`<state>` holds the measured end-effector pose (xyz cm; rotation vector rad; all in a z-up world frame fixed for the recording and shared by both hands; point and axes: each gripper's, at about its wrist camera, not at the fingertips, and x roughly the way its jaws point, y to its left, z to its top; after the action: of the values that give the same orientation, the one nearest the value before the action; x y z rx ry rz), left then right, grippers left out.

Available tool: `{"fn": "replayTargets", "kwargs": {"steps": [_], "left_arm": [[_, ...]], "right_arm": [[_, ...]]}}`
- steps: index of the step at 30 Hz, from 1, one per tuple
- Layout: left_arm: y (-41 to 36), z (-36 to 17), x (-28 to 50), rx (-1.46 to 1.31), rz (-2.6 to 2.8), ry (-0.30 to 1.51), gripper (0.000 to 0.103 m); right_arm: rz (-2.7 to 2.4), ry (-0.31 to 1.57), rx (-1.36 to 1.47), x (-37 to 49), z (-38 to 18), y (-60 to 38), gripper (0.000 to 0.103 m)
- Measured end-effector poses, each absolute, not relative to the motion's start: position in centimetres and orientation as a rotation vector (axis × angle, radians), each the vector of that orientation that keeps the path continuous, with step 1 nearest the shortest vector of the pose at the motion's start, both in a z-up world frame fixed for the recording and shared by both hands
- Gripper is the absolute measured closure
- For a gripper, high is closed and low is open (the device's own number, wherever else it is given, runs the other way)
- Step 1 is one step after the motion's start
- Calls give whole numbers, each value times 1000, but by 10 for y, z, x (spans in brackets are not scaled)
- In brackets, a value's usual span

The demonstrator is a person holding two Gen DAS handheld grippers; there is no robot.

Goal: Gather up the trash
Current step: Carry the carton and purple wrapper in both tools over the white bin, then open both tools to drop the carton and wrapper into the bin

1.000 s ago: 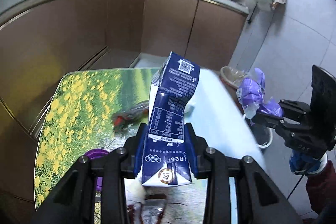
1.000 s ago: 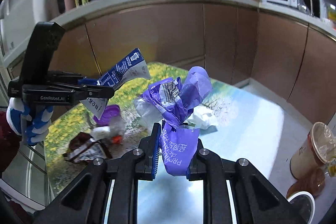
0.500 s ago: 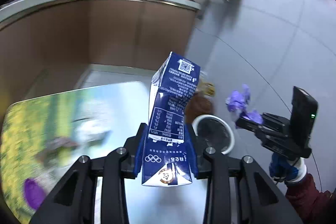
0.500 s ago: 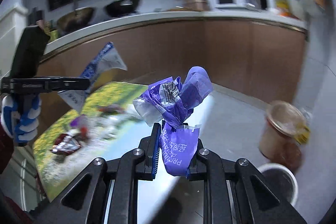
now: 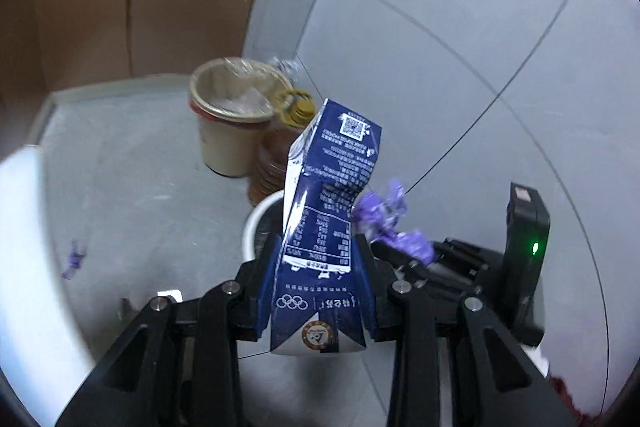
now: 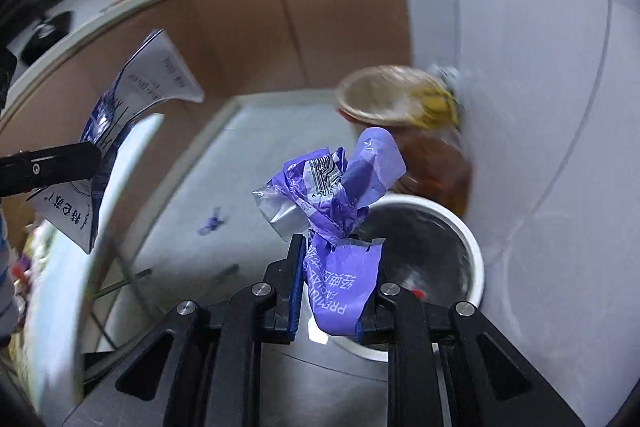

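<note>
- My right gripper point(image 6: 334, 283), jaws opening around the purple wrapper point(image 6: 340, 195), sits over the white bin's point(image 6: 474, 251) near rim; the wrapper may drop outside.
- My left gripper point(image 5: 318, 291), part open, clamps the crushed milk carton point(image 5: 328, 227); the bin lies beyond its jaws, so a release here risks missing.

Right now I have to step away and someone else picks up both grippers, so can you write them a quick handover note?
Left gripper: clamped on the crushed blue milk carton, held near the white bin on the floor.
Right gripper: jaws starting to open, with the crumpled purple wrapper between them and the bin's mouth just beyond.
Done: both pieces carried to the bin.
Left: drop the wrapper, then the carton. A purple scrap lies on the floor, and more litter seems to remain on the table at the left edge, too blurred to identify.
</note>
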<state>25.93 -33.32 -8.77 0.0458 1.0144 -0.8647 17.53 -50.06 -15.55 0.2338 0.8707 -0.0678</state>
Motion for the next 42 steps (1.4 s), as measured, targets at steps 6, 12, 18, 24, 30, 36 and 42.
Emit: {"fn": "replayTargets", "kwargs": {"steps": [6, 12, 18, 24, 30, 36, 42], "left_arm": [[-389, -128, 279, 27, -852, 1093, 58], [-381, -133, 282, -24, -865, 1091, 51], [-336, -99, 264, -49, -822, 983, 51], [-265, -50, 234, -83, -725, 846, 51], [-195, -10, 196, -82, -616, 727, 51], [-130, 14, 157, -77, -523, 668, 48], [-57, 31, 117, -83, -414, 585, 46]], "right_arm": [[-146, 917, 264, 185, -190, -529, 68], [-209, 916, 267, 180, -193, -534, 49], [-190, 874, 232, 172, -169, -515, 48], [-137, 784, 187, 155, -121, -473, 44], [-64, 679, 135, 131, -62, -419, 33], [20, 582, 95, 103, -10, -356, 11], [107, 500, 102, 79, 27, -308, 0]]}}
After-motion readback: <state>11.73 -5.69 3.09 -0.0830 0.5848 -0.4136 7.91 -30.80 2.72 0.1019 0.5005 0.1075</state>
